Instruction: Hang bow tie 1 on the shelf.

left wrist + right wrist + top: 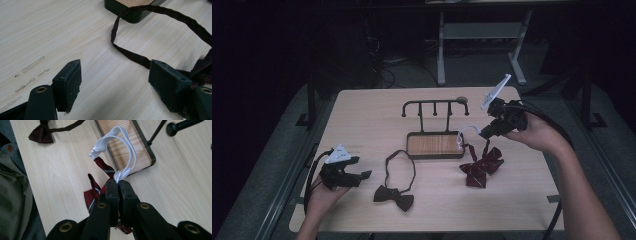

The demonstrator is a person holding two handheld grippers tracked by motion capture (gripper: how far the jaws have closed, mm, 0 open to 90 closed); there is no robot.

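We see right tongs (118,185) clenched on white elastic loop (125,150) of red striped bow tie (480,167), lifting it toward rack (435,106) near tabletop's (362,120) far edge, likely for hanging. Left tongs (115,85) released, idle near left edge beside dark bow tie (394,197).

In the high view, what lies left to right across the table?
Left hand-held gripper → dark brown bow tie → rack with wooden base → striped red bow tie → right hand-held gripper, shut on that tie's white elastic band.
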